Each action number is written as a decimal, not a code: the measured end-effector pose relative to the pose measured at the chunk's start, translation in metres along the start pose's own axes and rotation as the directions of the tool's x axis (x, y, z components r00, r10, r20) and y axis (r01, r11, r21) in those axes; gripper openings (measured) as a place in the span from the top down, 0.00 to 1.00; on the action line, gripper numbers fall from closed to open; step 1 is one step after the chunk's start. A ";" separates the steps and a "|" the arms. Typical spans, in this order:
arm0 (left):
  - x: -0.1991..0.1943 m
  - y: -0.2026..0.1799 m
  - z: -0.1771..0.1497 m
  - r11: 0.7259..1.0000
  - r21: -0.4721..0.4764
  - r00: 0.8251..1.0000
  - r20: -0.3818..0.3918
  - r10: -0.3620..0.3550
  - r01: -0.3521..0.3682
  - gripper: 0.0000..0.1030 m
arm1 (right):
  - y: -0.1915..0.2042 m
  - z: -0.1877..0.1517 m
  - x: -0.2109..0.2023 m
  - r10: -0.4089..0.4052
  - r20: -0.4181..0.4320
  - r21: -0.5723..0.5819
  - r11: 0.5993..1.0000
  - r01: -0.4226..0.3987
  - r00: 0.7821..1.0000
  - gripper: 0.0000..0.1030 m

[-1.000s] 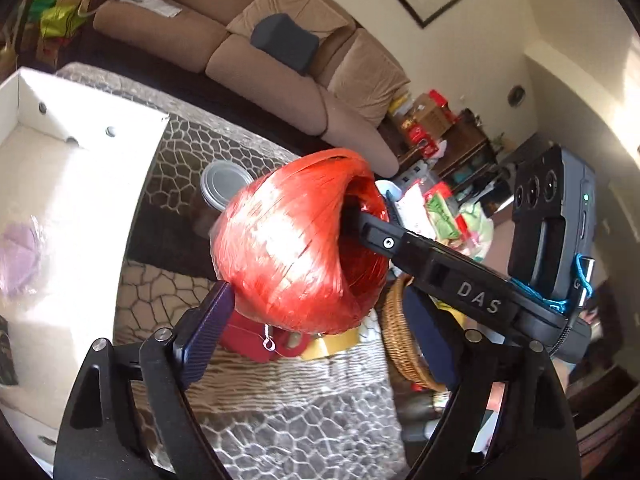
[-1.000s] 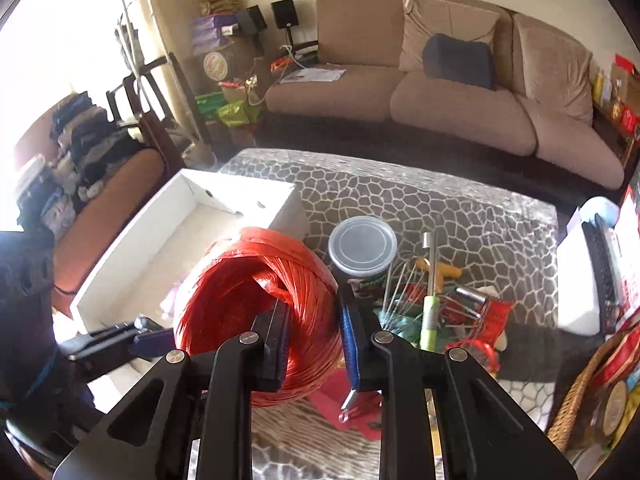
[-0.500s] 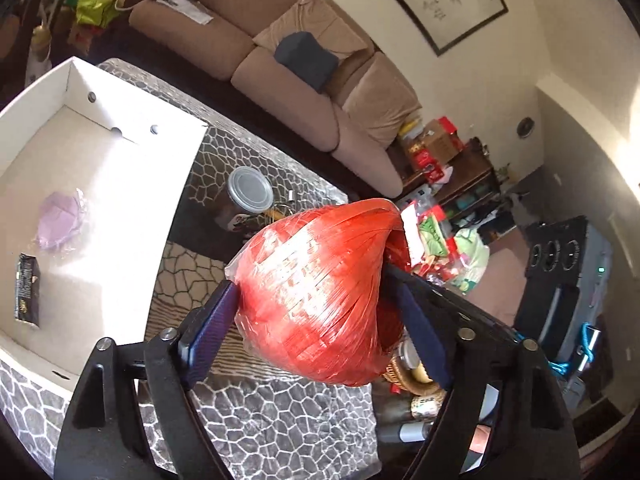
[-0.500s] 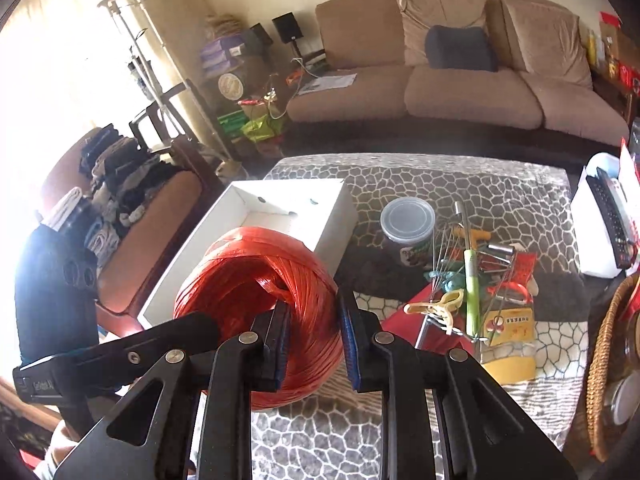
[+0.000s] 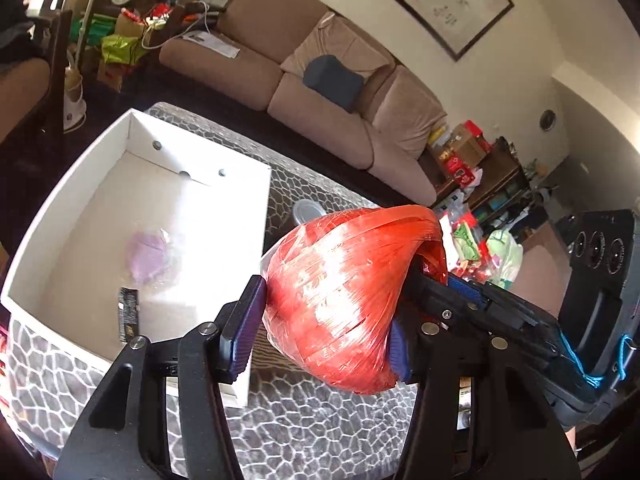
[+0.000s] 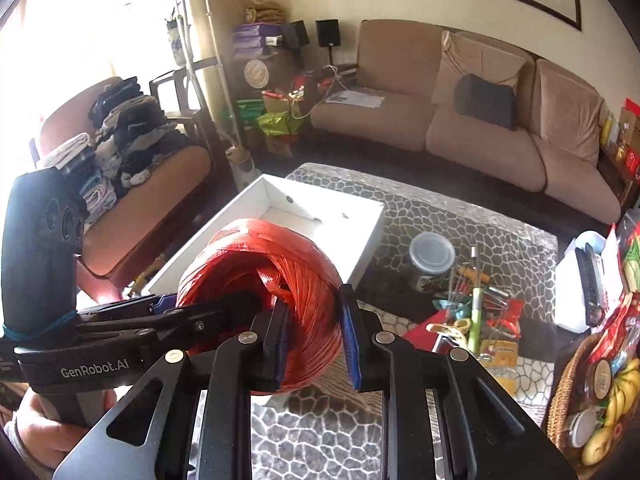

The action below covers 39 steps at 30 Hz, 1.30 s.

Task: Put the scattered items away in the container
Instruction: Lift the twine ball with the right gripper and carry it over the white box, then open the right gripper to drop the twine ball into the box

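Note:
A large red ball of plastic twine (image 5: 340, 300) is held by both grippers above the table, beside the white box (image 5: 200, 172). My left gripper (image 5: 320, 328) is shut on its sides. My right gripper (image 6: 312, 340) is shut on its wall, one finger inside its hollow core; it shows in the left wrist view (image 5: 460, 308). The ball also shows in the right wrist view (image 6: 260, 280), with the box (image 6: 372, 232) behind it. In the box lie a purple wrapped thing (image 5: 148, 256) and a small dark packet (image 5: 128, 314).
A lidded can (image 6: 432, 256), a whisk, scissors and red and yellow packets (image 6: 472, 312) lie on the patterned table. A wicker basket with bananas (image 6: 600, 396) stands at the right. A brown sofa (image 6: 460, 132) is behind the table.
Both grippers have carried the red ball up and leftward, closer to the white box. The box now shows more fully in the left wrist view.

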<state>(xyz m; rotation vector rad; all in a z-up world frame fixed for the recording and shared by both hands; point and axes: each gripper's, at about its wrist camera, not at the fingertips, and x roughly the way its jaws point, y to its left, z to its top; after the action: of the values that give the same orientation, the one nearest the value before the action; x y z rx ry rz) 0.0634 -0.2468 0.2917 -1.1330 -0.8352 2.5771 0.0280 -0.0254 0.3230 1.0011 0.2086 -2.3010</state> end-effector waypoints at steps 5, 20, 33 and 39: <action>-0.022 0.048 0.009 0.995 -0.004 0.995 -0.019 0.096 -0.097 0.50 | 0.035 0.009 0.037 0.101 -0.026 0.022 0.995 -0.100 0.995 0.78; 0.010 0.220 -0.007 0.949 -0.121 0.947 -0.175 0.270 -0.293 0.50 | 0.115 -0.003 0.228 0.319 -0.244 0.137 0.946 -0.293 0.916 0.79; 0.022 0.251 0.001 0.946 -0.132 0.945 -0.183 0.272 -0.297 0.50 | 0.125 -0.033 0.318 0.285 -0.405 0.157 0.958 -0.241 0.869 0.78; 0.011 0.256 0.001 0.949 -0.142 0.951 -0.170 0.256 -0.281 0.50 | 0.139 -0.029 0.330 0.276 -0.415 0.150 0.961 -0.233 0.867 0.78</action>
<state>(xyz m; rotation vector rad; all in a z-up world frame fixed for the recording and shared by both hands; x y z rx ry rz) 0.0649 -0.4529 0.1389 -1.5699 -0.9299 2.6281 -0.0455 -0.2821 0.0825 1.4912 0.1346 -1.8400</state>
